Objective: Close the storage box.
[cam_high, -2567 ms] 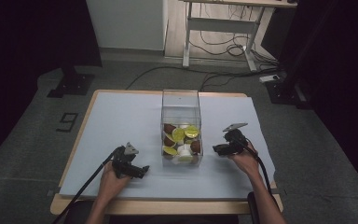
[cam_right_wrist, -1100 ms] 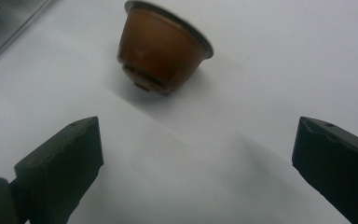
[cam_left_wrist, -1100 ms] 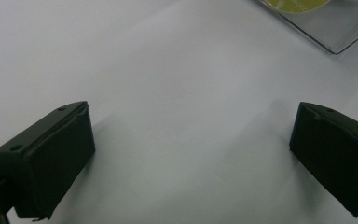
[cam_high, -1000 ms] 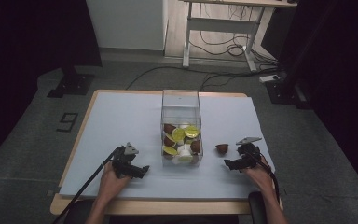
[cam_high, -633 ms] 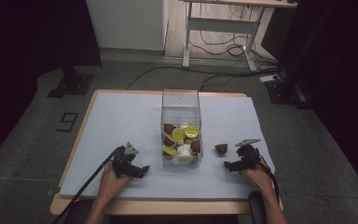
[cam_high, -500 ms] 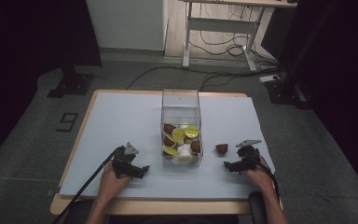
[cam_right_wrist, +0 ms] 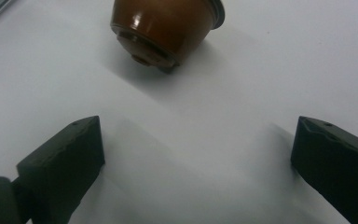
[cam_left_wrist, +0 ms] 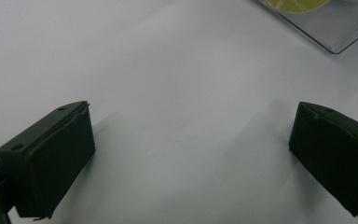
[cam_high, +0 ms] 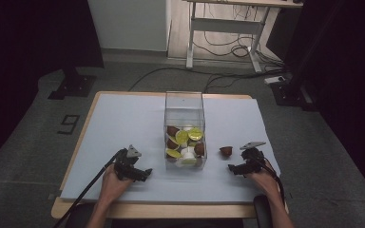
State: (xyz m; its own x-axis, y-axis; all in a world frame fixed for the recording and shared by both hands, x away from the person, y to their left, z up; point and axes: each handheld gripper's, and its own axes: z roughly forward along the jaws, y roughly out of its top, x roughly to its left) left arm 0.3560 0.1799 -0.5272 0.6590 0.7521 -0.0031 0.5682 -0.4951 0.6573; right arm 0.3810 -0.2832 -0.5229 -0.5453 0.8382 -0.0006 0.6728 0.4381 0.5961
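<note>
One brown capsule (cam_right_wrist: 167, 25) on side, narrow end toward right gripper (cam_right_wrist: 200, 168).

Your right gripper (cam_high: 234, 167) has bare white table cover (cam_high: 123, 118) between its wide-apart jaws, and only the brown coffee capsule (cam_high: 226, 151) lies just ahead. The clear box (cam_high: 184, 111) stands between your two hands. Your left gripper (cam_high: 142, 173) faces bare cover up to the box's corner.

The room is dim around the bright desk (cam_high: 123, 118); gripper views are soft, with glare on the brown capsule (cam_right_wrist: 168, 23)
</note>
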